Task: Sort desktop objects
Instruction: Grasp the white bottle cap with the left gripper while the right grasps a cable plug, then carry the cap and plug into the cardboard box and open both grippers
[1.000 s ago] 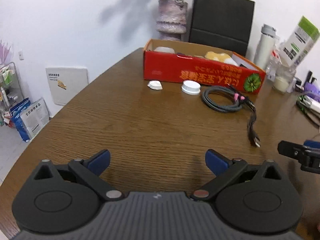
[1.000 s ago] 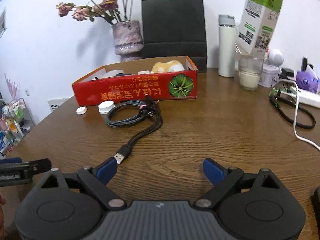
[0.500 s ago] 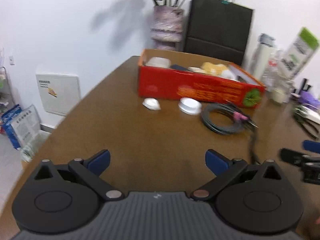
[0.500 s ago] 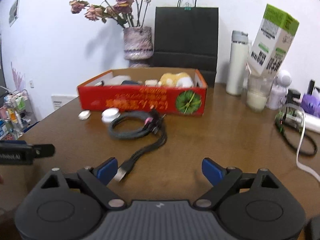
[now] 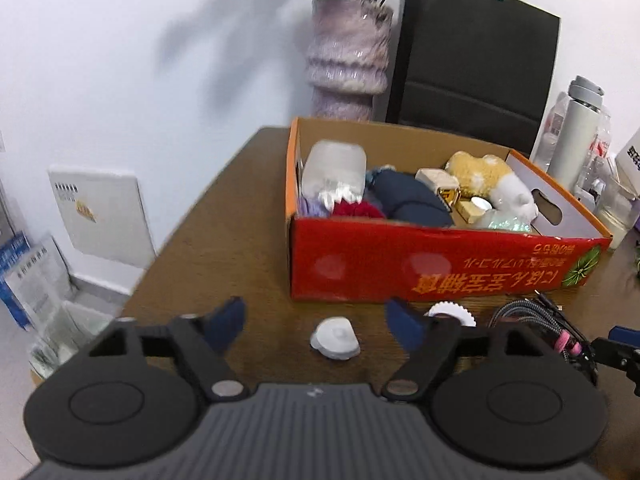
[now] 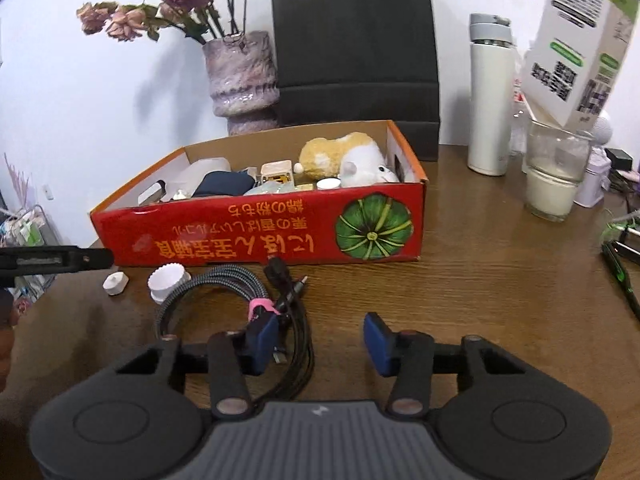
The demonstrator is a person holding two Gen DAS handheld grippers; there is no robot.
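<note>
A red cardboard box holds a plush toy, dark cloth and small items. In front of it on the wooden table lie a small white puck, a white ridged cap and a coiled braided cable. My left gripper is open, its fingers either side of the puck. My right gripper is open, its left finger over the cable coil.
A purple vase with dried flowers and a black paper bag stand behind the box. A white flask, a glass jar, a tilted carton and green-black cables sit at the right. The table edge curves at left.
Both grippers have moved forward toward the box. The left one now straddles the white puck; the right one has come up over the cable coil. Both stay open.
</note>
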